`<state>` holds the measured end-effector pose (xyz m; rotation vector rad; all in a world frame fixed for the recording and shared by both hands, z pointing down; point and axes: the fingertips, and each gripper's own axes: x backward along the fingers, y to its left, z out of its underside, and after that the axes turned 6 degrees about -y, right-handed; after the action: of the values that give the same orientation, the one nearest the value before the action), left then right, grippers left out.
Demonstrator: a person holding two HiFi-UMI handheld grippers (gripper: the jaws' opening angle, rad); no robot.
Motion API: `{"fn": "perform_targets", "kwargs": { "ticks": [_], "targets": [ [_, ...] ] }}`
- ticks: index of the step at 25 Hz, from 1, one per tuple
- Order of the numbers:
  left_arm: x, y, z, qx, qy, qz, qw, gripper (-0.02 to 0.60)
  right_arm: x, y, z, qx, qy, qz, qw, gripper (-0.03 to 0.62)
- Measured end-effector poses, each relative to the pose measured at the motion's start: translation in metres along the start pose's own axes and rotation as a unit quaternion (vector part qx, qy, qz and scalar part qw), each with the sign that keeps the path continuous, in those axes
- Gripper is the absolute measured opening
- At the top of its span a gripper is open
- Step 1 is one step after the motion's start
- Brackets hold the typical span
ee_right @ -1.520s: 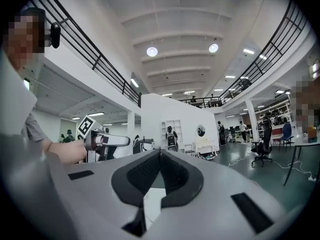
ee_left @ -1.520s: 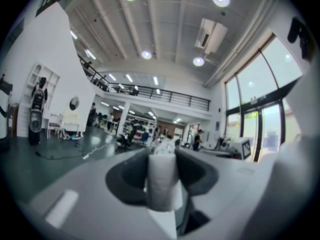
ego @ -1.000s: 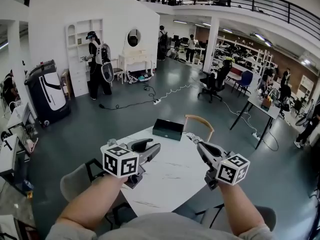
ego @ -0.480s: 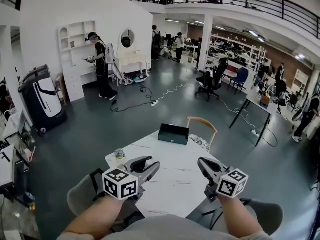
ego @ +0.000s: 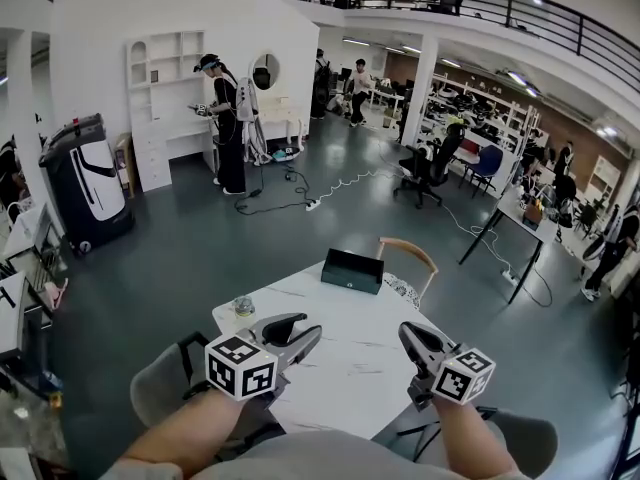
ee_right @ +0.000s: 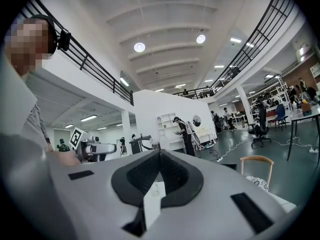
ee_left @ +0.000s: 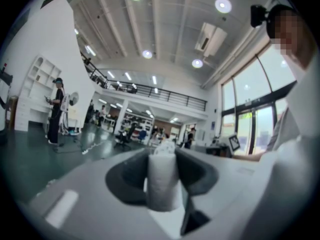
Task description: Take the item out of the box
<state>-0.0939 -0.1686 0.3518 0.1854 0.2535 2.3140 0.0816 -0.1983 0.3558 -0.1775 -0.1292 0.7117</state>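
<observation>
A dark flat box [ego: 351, 271] lies closed at the far edge of the white table [ego: 350, 368]. My left gripper [ego: 298, 334] hovers over the table's near left part, well short of the box. Its jaws stand a little apart, and only the pale table shows through the gap in the left gripper view [ee_left: 162, 176]. My right gripper [ego: 413, 340] hangs over the near right edge, with its tips meeting in the right gripper view [ee_right: 160, 154] and nothing between them. The item inside the box is hidden.
A small glass jar [ego: 243, 307] sits at the table's left edge. A wooden chair [ego: 408, 260] with a patterned cushion stands behind the table, and grey chairs [ego: 160, 383] are at the near sides. A person [ego: 229, 123] with gear stands far off by a white shelf.
Both grippers have dropped lower and drawn back toward me, away from the box. The person in the background has walked to the right. The left jaws keep the same gap.
</observation>
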Motion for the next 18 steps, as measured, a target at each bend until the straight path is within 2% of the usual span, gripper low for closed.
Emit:
{"fn": "perform_targets", "kwargs": {
  "ticks": [18],
  "targets": [
    [-0.005,-0.012,0.005,0.002,-0.006,0.001,1.0,0.161,0.011,-0.004,0.005,0.015,0.012,0.0,1.0,0.008]
  ]
}}
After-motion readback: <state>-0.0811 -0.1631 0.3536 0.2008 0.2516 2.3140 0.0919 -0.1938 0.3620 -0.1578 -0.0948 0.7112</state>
